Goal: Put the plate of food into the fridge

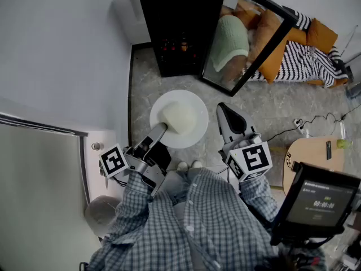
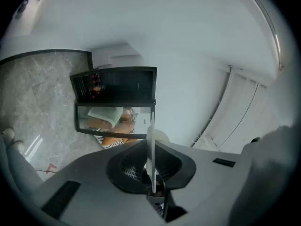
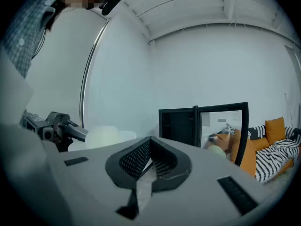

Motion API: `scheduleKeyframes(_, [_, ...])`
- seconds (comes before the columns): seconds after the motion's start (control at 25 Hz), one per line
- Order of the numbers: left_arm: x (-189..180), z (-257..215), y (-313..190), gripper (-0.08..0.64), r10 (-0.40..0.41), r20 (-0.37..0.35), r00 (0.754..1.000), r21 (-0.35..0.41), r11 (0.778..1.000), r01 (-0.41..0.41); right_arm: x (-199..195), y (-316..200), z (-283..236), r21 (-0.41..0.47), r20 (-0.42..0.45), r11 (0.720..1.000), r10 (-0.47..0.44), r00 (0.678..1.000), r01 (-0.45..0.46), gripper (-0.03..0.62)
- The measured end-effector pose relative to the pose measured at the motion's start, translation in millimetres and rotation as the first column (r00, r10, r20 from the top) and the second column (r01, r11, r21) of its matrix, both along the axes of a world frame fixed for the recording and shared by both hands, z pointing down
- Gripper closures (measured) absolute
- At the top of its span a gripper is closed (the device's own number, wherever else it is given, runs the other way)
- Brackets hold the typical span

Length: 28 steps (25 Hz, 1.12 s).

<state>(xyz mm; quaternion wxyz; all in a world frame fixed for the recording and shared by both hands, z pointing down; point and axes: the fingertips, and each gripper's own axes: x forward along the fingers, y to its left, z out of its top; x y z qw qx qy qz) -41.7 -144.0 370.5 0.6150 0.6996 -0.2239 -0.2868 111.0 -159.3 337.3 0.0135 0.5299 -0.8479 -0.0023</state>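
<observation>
While clamped at its near rim, plate (image 1: 189,140): white, round, roughly level above the grey floor (image 1: 271,109), short of the fridge (image 1: 175,27) and not inside; in the left gripper view, plate (image 2: 151,145) only a thin white edge stood on end between the fingers.
Food (image 1: 179,116): pale mound at mid-plate, kind impossible to tell; in the left gripper view a small bulge (image 2: 161,136) beside the plate edge, rest cut off by the gripper body.
Left gripper (image 1: 161,127): fingers narrow, pinched on the plate rim; tips hard to separate from the plate in the head view.
Right gripper (image 1: 228,114): just right of the plate, apart from it; fingers pressed together with nothing between, plain in the right gripper view (image 3: 149,157).
Fridge: black, low, door (image 1: 248,38) swung wide; inside dark, only a few red-orange glints on a shelf, contents unreadable.
Door: mirrored face showing orange cushions and a green cloth.
Sofa (image 1: 307,55): orange cushions, black-and-white stripes; far end cut off at the frame edge.
Tabletop (image 1: 313,154): round, wooden, partly covered by a dark screen (image 1: 318,199); digits on the screen too blurred to read.
Shirt (image 1: 186,224): checked, filling the lower frame, hiding both hands.
</observation>
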Motion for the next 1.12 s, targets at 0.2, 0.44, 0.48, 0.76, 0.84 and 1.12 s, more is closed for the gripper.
scheduleKeyframes(0.2, [1, 2, -2, 0.534, 0.006, -0.001, 1.0, 0.001, 1.0, -0.006, -1, -1, 1, 0.002, -0.01, 1.0, -0.002, 1.0, 0.002, 0.586])
scheduleKeyframes(0.44, [-1, 4, -3, 0.534, 0.002, -0.001, 1.0, 0.003, 1.0, -0.002, 0, -4, 3, -0.026, 0.01, 1.0, 0.003, 1.0, -0.003, 0.586])
scheduleKeyframes(0.48, [-1, 4, -3, 0.534, 0.002, -0.002, 1.0, 0.005, 1.0, -0.002, 1, -4, 6, -0.056, 0.026, 0.998, 0.008, 1.0, -0.007, 0.586])
scheduleKeyframes(0.76, [-3, 6, -4, 0.534, 0.001, -0.002, 1.0, 0.001, 1.0, -0.001, -4, -2, 17, -0.27, 0.319, 0.956, -0.025, 0.948, 0.116, 0.584])
scheduleKeyframes(0.84, [-4, 7, -4, 0.534, -0.003, -0.001, 1.0, 0.002, 1.0, 0.003, -4, -1, 13, -0.281, 0.449, 0.944, -0.031, 0.893, 0.174, 0.583])
scheduleKeyframes(1.12, [-10, 9, -7, 0.534, -0.015, 0.006, 1.0, 0.016, 1.0, 0.015, -22, 7, 10, -0.301, 0.708, 0.858, -0.092, 0.7, 0.416, 0.42])
